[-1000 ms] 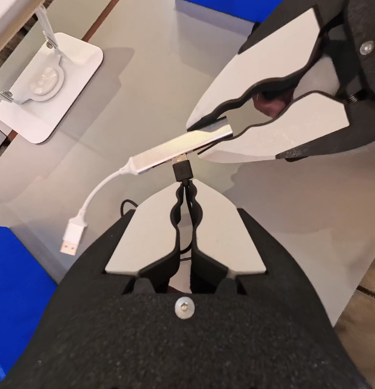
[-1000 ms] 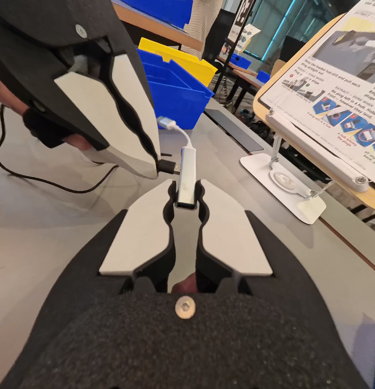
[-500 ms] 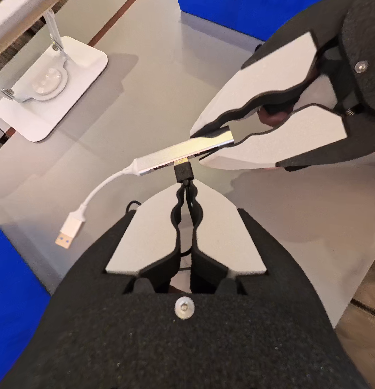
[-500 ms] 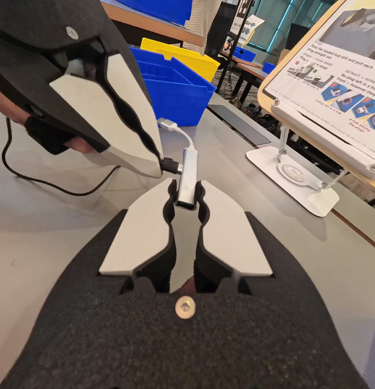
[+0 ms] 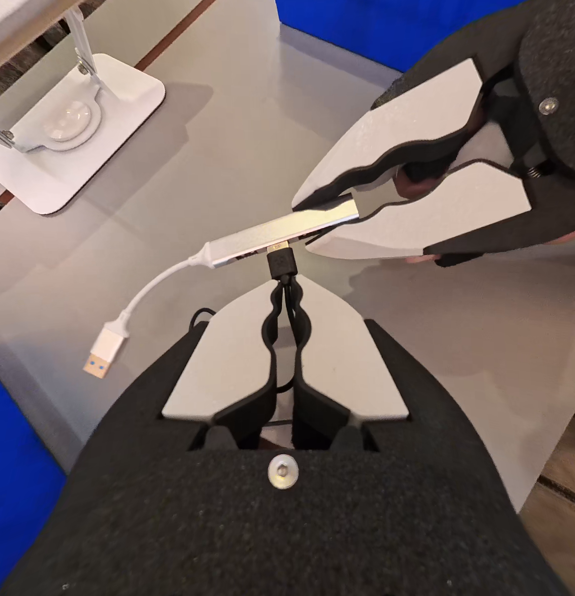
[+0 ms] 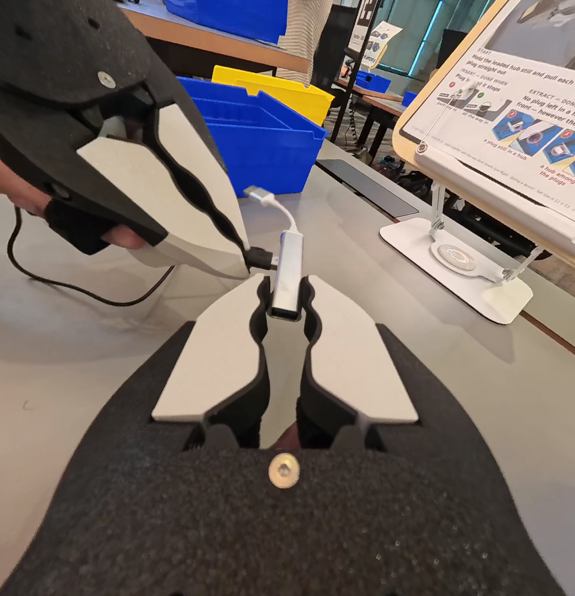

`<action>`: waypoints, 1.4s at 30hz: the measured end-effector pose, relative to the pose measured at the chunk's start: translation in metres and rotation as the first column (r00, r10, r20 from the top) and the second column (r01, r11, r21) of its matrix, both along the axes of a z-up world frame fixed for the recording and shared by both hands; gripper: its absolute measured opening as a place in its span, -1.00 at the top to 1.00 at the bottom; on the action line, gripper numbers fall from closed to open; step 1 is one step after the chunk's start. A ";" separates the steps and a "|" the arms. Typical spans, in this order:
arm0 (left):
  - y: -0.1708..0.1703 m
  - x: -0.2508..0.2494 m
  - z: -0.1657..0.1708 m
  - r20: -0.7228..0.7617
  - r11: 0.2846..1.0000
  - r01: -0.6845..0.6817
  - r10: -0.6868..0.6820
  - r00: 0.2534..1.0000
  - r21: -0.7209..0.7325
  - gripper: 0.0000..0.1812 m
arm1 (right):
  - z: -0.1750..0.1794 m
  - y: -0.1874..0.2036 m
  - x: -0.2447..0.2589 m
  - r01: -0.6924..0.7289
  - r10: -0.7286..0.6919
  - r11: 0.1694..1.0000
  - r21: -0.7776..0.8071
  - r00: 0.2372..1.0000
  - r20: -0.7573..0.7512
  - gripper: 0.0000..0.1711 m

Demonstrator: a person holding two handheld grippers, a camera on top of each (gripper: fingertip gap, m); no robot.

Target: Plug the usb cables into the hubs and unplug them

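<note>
Now, plug: black USB plug sits in the side port of the silver hub — gold shell showing less than a second ago, so it looks nearly home.
Left gripper: clamped on the black cable just behind the plug.
Right gripper: pinching the hub's near end, held above the grey table.
Hub's pigtail: white lead hanging left, free.
Next, by my read: a last push — then pull straight out.

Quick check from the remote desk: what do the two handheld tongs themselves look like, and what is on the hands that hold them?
Both tongs, left and right, match: rough black bodies, a silver screw on top, pale grey finger plates with wavy black rubber inner edges. The hand on the left one wears a black fingerless glove.
</note>
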State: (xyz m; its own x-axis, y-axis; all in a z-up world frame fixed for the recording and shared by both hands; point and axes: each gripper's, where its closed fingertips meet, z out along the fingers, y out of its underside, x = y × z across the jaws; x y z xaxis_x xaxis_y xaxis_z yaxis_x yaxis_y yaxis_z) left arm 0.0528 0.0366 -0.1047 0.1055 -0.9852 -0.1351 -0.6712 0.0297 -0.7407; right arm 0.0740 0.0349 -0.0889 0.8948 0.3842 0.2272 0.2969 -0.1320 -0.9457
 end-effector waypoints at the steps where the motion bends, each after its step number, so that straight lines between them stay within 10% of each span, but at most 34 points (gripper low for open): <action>1: 0.000 0.001 0.003 0.025 1.000 -0.004 0.004 1.000 0.005 0.96 | 0.001 0.000 0.001 -0.003 0.003 1.000 0.009 1.000 0.001 0.78; 22: 0.006 -0.024 0.019 0.093 0.994 -0.099 0.095 0.991 0.038 0.57 | 0.010 0.007 0.021 0.029 -0.061 0.996 -0.088 0.918 -0.392 0.78; 29: 0.022 -0.061 0.076 0.476 0.971 -0.197 0.238 0.846 -0.136 0.39 | 0.010 0.004 0.035 0.088 -0.123 0.991 -0.104 0.904 -0.409 0.78; 42: 0.017 -0.067 0.029 0.433 0.965 -0.244 0.260 0.863 -0.093 0.46 | 0.017 -0.011 0.031 0.205 -0.188 0.976 0.068 0.962 -0.200 0.79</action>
State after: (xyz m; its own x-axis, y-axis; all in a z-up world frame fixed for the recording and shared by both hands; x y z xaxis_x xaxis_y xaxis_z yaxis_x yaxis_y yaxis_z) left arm -0.0147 0.0533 -0.0758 0.3913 -0.9201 0.0157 -0.2596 -0.1267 -0.9574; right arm 0.1052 0.0236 -0.0716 0.9807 0.1826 0.0692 0.0858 -0.0845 -0.9927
